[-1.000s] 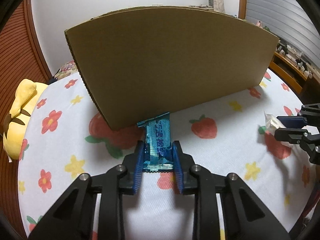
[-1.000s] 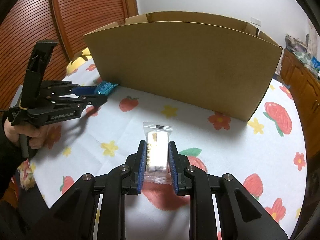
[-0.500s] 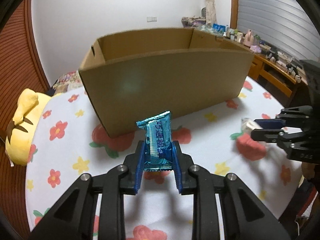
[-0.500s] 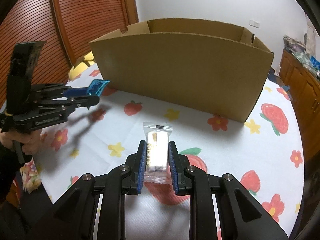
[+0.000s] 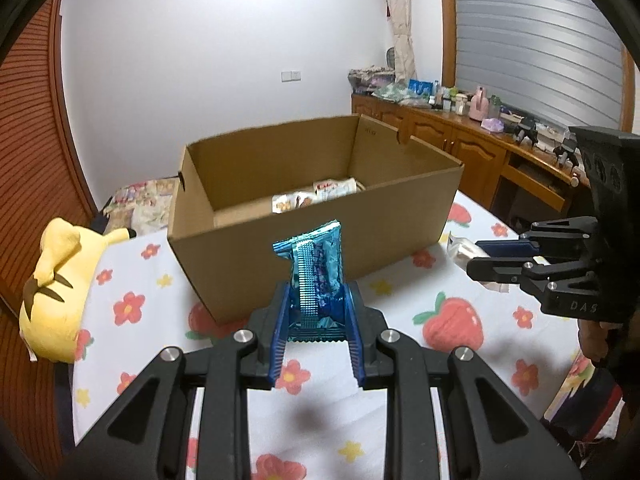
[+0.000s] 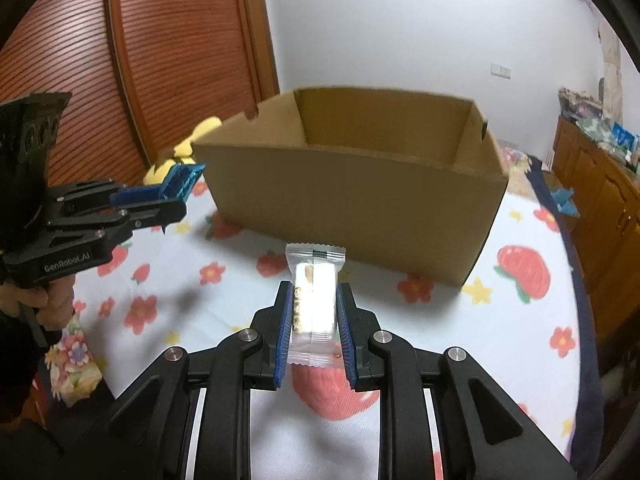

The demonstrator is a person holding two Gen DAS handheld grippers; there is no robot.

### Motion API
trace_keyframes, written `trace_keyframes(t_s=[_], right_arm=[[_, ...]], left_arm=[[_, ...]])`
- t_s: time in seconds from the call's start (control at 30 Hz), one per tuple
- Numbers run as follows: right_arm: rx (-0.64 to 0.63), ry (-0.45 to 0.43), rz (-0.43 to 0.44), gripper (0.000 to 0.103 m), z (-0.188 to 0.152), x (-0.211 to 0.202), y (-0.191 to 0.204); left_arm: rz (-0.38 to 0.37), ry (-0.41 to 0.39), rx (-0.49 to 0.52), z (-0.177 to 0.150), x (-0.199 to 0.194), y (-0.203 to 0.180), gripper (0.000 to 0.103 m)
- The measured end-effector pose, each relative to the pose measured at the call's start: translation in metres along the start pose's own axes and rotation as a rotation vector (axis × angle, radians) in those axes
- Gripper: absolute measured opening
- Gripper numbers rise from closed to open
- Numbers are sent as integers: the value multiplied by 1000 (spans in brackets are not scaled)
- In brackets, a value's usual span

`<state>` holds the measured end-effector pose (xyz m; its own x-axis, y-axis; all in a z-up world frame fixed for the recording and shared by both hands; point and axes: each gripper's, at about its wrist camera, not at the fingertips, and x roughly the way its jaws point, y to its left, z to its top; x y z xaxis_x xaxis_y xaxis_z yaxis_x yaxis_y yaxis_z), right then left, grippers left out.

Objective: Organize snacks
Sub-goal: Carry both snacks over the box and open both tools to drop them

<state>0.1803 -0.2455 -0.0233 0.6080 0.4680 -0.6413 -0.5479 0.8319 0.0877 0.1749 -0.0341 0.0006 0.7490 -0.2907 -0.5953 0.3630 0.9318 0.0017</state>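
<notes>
My left gripper [image 5: 315, 300] is shut on a shiny blue snack packet [image 5: 314, 276], held upright above the flowered tablecloth in front of the open cardboard box [image 5: 312, 252]. Snack packs [image 5: 316, 196] lie on the box floor. My right gripper [image 6: 311, 300] is shut on a clear-wrapped white snack bar [image 6: 314, 292], also short of the box [image 6: 360, 216]. In the left wrist view the right gripper [image 5: 476, 258] shows at the right with the white bar [image 5: 460, 246]. The left gripper [image 6: 176, 192] with the blue packet [image 6: 182, 178] appears at the left of the right wrist view.
A yellow plush toy [image 5: 60, 280] lies at the table's left edge, beside the box. A wooden sideboard [image 5: 480, 148] with bottles and small items runs along the right wall. A slatted wooden door [image 6: 140, 72] stands behind the left side. A hand [image 6: 40, 304] grips the left tool.
Both grippers have risen with their snacks; the box interior and the packs inside have come into the left wrist view. The left gripper climbed more than the right.
</notes>
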Motion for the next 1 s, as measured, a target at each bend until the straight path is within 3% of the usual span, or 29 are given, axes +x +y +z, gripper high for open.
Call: trace_keyframes(t_s=[0.57,1.0], right_arm=[[-27,-110,0,20,71,-1,-25],[-7,-112,-5,20,93,26,-58]], left_arm=[[39,-41,14,73,32,24,25],[55,11,12,90,77,33,25]])
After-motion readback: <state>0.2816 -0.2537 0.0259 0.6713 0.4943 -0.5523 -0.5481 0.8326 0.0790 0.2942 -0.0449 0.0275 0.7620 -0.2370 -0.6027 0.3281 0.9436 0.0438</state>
